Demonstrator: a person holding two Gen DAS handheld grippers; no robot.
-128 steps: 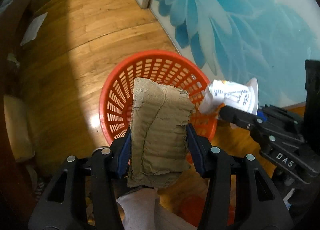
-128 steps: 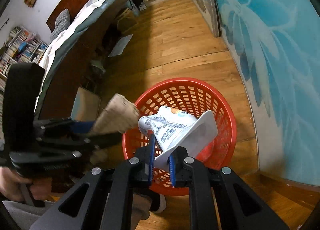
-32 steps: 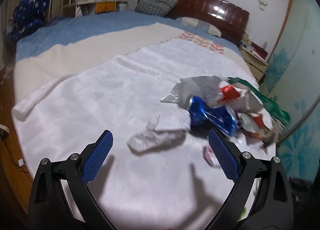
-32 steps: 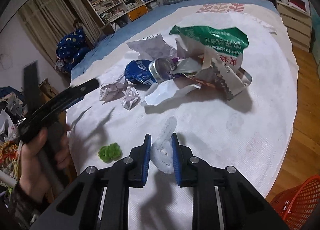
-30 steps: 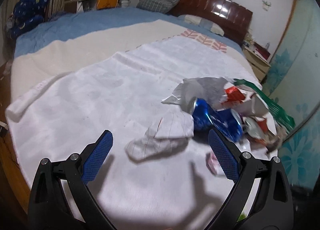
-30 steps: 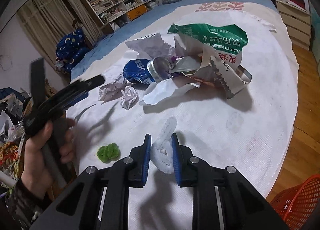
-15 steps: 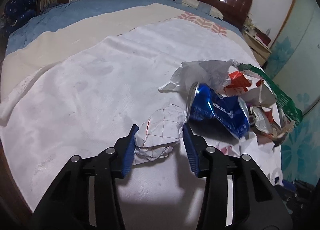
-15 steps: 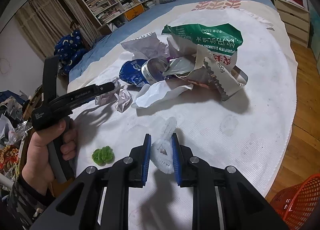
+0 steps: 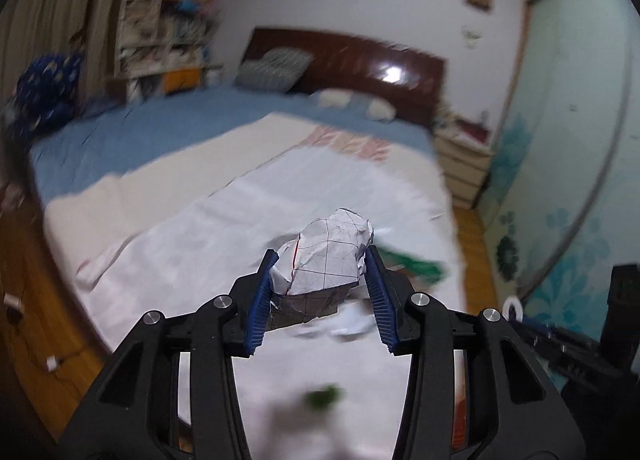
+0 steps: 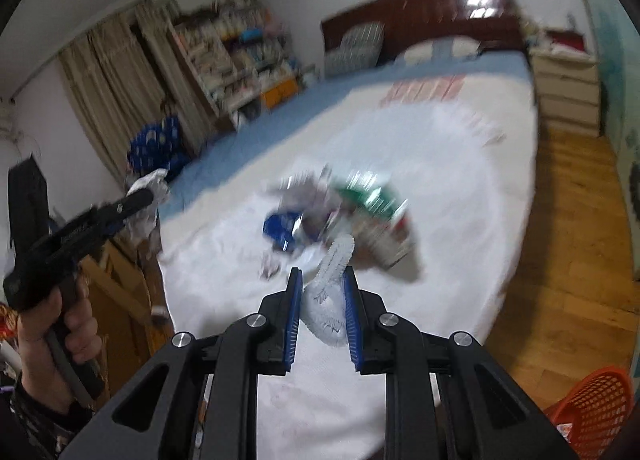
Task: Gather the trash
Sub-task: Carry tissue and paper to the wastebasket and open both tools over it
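Item 1, crumpled paper ball (image 9: 326, 256): white sheet printed with a grid and one red line. It is clamped between the blue pads of the left gripper (image 9: 320, 288) and carried in the air above the bed (image 9: 200, 219). It is judged very light, soft and crushable; the pads are closed across its middle, where the wad is thickest, and that hold looks adequate. A squeeze at a loose flap would be likelier to slip.

Item 2, white ruffled wrapper (image 10: 330, 292): thin, curved, with a frilled edge, possibly paper or foil; the material cannot be told for certain. It is pinched at its lower part between the narrowly set pads of the right gripper (image 10: 322, 308), with the upper end standing free above the fingers. It is judged featherlight and limp, and liable to flutter.

Item 3, remaining trash pile (image 10: 344, 215): a blue can (image 10: 280, 230), a green packet and other scraps, blurred, left toward the middle of the bed, nearer its right edge.

Item 4, red basket (image 10: 596, 408): perforated plastic, on the wooden floor (image 10: 568, 260) off the near right corner of the bed.

Surface: a white cloth spread over blue bedding, soft and yielding.

Room: dark headboard, bookshelves, curtains, a pale drawer unit, a flowered blue panel.
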